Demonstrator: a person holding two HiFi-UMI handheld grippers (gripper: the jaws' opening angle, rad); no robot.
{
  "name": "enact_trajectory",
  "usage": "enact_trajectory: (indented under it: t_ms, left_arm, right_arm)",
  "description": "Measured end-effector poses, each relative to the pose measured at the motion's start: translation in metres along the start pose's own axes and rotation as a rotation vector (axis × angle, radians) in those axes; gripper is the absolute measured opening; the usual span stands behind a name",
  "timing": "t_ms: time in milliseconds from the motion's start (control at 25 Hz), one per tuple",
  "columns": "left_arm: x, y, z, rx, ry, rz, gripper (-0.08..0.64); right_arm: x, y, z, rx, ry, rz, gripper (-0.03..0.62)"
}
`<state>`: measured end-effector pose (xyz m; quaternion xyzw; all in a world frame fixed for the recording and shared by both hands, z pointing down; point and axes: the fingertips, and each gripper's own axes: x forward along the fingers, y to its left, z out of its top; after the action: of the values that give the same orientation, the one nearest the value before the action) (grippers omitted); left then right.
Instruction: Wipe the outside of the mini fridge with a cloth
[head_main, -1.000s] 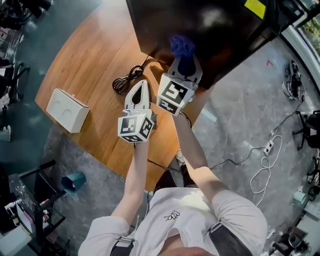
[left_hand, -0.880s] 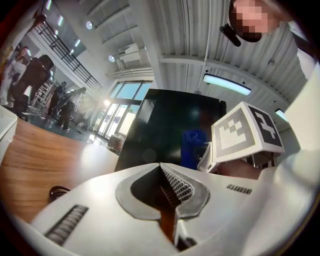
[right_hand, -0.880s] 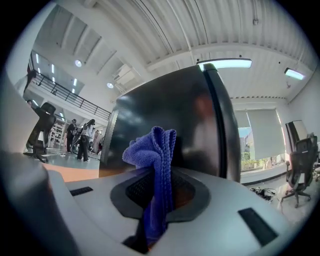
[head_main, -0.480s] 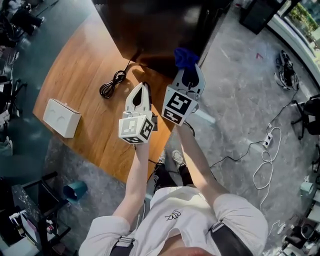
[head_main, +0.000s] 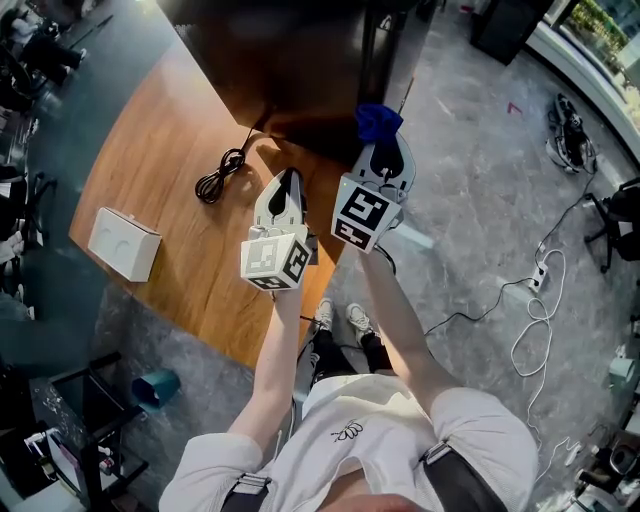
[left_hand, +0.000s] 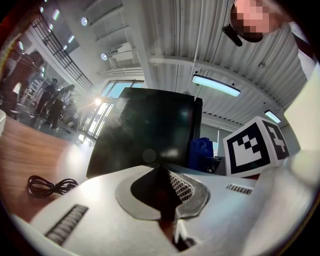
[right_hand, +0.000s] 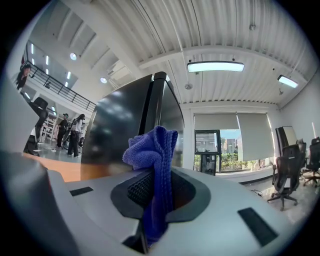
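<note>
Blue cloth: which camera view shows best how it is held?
The right gripper view: the blue cloth hangs pinched between the right claw's shut jaws, bunched above them. The head view shows only a blue tuft past that claw's tip; the left gripper view, a small blue patch beside the mini fridge.

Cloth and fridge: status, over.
Right hand-held gripper shut on blue cloth; left hand-held gripper shut, empty. Cloth up by mini fridge edge, contact unclear. Coiled cable on table beside fridge, off the path.
</note>
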<state>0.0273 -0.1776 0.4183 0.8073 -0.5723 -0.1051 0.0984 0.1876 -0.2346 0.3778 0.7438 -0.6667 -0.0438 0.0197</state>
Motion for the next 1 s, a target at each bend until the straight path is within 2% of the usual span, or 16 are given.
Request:
enact_trajectory:
  t_ms: [200,360,520,720,1000]
  left_arm:
    - [-0.003,0.012,0.004,-0.004,-0.006,0.014,0.005]
    - [-0.007,0.036,0.005,-0.007,-0.001,0.044,0.005]
    - [-0.012,0.071,0.008,-0.007,0.0,0.085,0.005]
    - [-0.018,0.127,0.014,-0.001,-0.001,0.135,0.005]
    - [-0.038,0.212,-0.011,-0.055,0.05,0.205,0.005]
  right_arm:
    - [-0.008,0.006,0.007,0.013,-0.008,-0.001,0.061]
    - [-0.016,0.033,0.02,0.039,-0.043,0.043,0.061]
    - [-0.01,0.085,0.023,0.057,-0.047,0.121,0.061]
    - [0.012,0.159,0.007,0.062,-0.024,0.194,0.061]
    - [0.062,0.264,-0.023,0.07,0.011,0.257,0.061]
